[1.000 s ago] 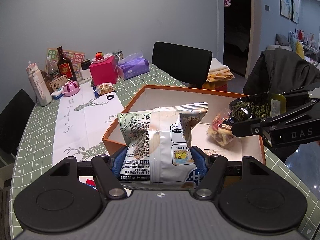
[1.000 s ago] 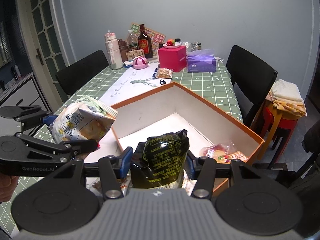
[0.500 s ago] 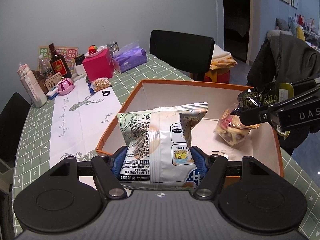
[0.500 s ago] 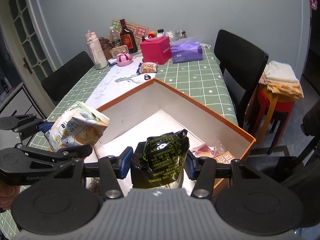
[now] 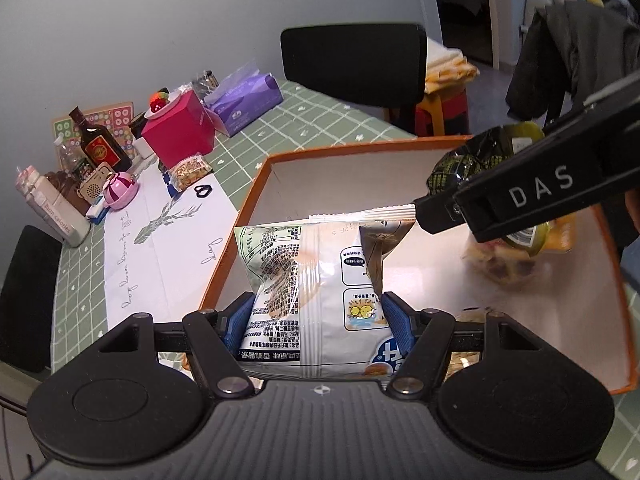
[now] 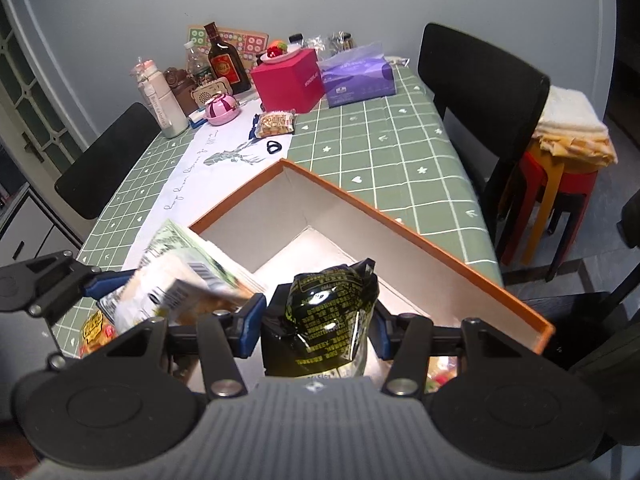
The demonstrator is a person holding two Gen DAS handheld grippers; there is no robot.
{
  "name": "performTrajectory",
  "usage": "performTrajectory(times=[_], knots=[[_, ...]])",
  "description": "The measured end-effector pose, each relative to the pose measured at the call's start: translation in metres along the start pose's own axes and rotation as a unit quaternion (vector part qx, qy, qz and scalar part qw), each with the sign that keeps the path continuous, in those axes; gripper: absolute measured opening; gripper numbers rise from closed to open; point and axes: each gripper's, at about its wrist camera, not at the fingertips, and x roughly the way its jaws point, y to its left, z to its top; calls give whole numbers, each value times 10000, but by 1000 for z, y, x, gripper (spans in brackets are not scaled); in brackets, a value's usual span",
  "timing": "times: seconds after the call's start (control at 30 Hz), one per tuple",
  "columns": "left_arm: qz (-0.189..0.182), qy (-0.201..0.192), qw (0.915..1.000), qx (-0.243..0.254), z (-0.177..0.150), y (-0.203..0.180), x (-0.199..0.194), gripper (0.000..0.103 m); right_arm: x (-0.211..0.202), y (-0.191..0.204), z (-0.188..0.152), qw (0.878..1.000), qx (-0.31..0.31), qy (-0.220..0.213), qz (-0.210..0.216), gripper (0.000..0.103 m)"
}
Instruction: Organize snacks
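Observation:
My left gripper [image 5: 318,320] is shut on a white and green snack bag [image 5: 316,276] and holds it over the near left part of the orange-rimmed white box [image 5: 360,148]. My right gripper [image 6: 318,328] is shut on a black snack bag with yellow print [image 6: 328,312], held over the box [image 6: 440,256]. The black bag [image 5: 472,160] and the right gripper's finger [image 5: 532,196] show at the right of the left wrist view. The white bag [image 6: 180,272] shows at the left of the right wrist view. A clear packet of colourful snacks [image 5: 504,260] lies in the box.
The green checked table [image 6: 380,152] carries a small snack packet [image 6: 276,122], a red box [image 6: 290,80], a purple tissue pack [image 6: 356,74], a bottle [image 6: 224,64] and a pink item [image 6: 222,108] at its far end. Black chairs [image 6: 480,84] stand around. An orange packet [image 6: 94,328] lies at the near left.
Both grippers have moved forward and lower over the box with their bags. The right gripper now reaches further across the left wrist view.

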Motion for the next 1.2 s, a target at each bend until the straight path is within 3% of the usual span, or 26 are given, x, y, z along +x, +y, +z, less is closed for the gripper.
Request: performTrajectory(times=[0.2, 0.4, 0.63, 0.93, 1.2], knots=[[38, 449, 9989, 93, 2, 13, 36, 78, 35, -5, 7, 9972, 669, 167, 296, 52], [-170, 788, 9966, 160, 3, 15, 61, 78, 69, -11, 14, 9920, 1207, 307, 222, 52], [-157, 1097, 9926, 506, 4, 5, 80, 79, 101, -19, 17, 9829, 1757, 489, 252, 52], [-148, 1176, 9913, 577, 5, 5, 86, 84, 126, -22, 10, 9742, 2153, 579, 345, 53], [54, 1070, 9923, 614, 6, 6, 81, 91, 121, -30, 7, 9713, 2281, 562, 368, 59]])
